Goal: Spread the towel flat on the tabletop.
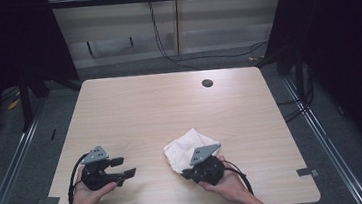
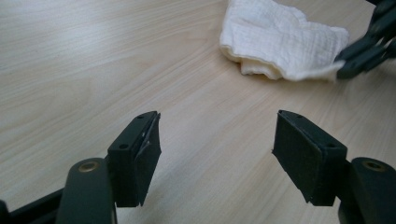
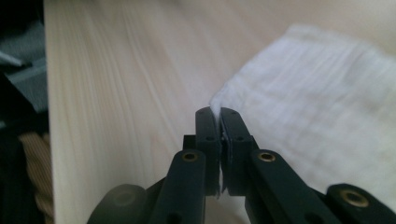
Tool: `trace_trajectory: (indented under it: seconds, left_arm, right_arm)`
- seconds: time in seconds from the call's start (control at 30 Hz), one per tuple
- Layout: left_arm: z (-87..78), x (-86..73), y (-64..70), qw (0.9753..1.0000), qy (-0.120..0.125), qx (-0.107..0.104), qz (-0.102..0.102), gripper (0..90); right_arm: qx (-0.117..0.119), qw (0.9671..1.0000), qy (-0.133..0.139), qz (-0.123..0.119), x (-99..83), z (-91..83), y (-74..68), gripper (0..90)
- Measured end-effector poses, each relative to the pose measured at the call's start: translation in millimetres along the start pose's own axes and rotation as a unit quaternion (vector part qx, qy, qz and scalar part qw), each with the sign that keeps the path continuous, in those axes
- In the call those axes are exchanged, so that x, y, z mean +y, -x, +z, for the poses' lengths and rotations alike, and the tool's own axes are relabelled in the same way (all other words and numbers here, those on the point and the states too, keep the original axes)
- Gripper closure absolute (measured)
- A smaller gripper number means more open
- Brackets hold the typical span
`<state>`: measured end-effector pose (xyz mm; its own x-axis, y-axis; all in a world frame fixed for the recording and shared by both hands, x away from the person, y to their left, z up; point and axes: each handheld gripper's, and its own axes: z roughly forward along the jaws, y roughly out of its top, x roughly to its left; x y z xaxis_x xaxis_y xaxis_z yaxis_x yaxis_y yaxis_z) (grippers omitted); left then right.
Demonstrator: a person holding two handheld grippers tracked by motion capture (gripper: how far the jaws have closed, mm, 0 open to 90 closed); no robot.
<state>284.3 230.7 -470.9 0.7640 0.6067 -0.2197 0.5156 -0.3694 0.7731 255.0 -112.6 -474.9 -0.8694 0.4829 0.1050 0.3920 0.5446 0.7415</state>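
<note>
A corner of the white cloth (image 3: 317, 107) was pinched by the right gripper (image 3: 218, 116); the left gripper (image 2: 217, 144) was held wide open, empty

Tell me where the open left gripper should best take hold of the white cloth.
Probably the free folded edge of the white cloth, approached low from the left gripper side. The right gripper already pinches the opposite corner, and this thicker edge faces the open jaws.

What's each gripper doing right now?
Left gripper: open, holding nothing, above the table.
Right gripper: closed on a corner of the white cloth.
</note>
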Motion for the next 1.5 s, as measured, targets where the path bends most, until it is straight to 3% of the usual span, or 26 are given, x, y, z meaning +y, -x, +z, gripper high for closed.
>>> trace_trajectory:
  seconds: [0.13,0.37,0.4,0.5,0.53,0.63,0.67,0.73,0.8,0.9,0.93,1.1,1.2,1.33,1.37,1.4,1.5]
  left_arm:
    - [4.0,1.5,3.9,0.9999,-0.006,-0.006,0.012,33.7]
    - [4.0,3.7,9.0,0.9997,0.000,-0.010,0.021,36.6]
    - [4.2,4.0,9.5,0.9998,0.001,-0.010,0.018,36.8]
    - [3.9,4.2,9.7,0.9998,0.003,-0.010,0.018,37.3]
    - [2.9,5.1,9.3,0.9997,0.005,-0.010,0.021,37.4]
    - [2.1,6.6,9.4,0.9997,0.009,-0.010,0.019,38.0]
    - [2.2,8.9,9.5,0.9996,0.014,-0.011,0.020,38.2]
    - [3.0,10.8,10.4,0.9996,0.018,-0.010,0.019,40.7]
    - [6.8,22.0,16.7,0.9990,0.023,-0.018,0.033,42.3]
    - [11.1,30.8,22.5,0.9981,0.029,-0.028,0.046,45.6]
    - [18.0,39.5,26.9,0.9975,0.032,-0.034,0.053,45.6]
    - [33.1,53.8,33.7,0.9967,0.037,-0.040,0.061,47.2]
    - [41.2,58.8,36.7,0.9963,0.034,-0.039,0.068,53.2]
    - [52.2,59.7,29.7,0.9979,0.023,-0.039,0.045,56.6]
    - [55.2,59.8,28.2,0.9982,0.018,-0.041,0.039,56.6]
    - [60.7,60.2,26.7,0.9982,0.014,-0.037,0.044,56.6]
    - [66.5,61.0,25.0,0.9979,0.009,-0.040,0.050,56.7]
  right_arm:
    - [-0.013,0.9986,0.051,0.007,28.9,-21.6,9.3,87.3]
    - [-0.034,0.9950,0.093,0.004,66.4,-45.4,20.7,87.4]
    - [-0.038,0.9929,0.112,0.015,75.1,-52.3,27.7,87.5]
    - [-0.048,0.9905,0.128,0.017,83.4,-59.8,32.5,87.5]
    - [-0.055,0.9880,0.143,0.018,91.6,-67.8,35.6,87.6]
    - [-0.060,0.9856,0.157,0.017,100.5,-76.4,36.8,87.6]
    - [-0.068,0.9831,0.170,0.013,109.9,-84.9,35.4,87.6]
    - [-0.074,0.9811,0.178,0.005,118.3,-92.4,33.2,87.6]
    - [-0.084,0.9796,0.183,-0.002,123.6,-98.4,31.6,87.6]
    - [-0.089,0.9773,0.192,-0.003,125.2,-105.2,32.4,87.6]
    - [-0.093,0.9749,0.202,0.000,125.5,-113.4,34.4,87.6]
    - [-0.099,0.9731,0.208,-0.001,126.8,-128.1,36.5,87.6]
    - [-0.105,0.9722,0.209,0.001,121.1,-135.8,38.3,87.6]
    - [-0.115,0.9722,0.203,0.024,89.6,-140.6,48.2,87.6]
    - [-0.115,0.9722,0.203,0.024,89.6,-140.6,48.2,87.6]
    - [-0.118,0.9724,0.198,0.038,74.0,-140.7,52.0,87.6]
    - [-0.121,0.9722,0.193,0.052,60.7,-140.1,56.0,87.6]
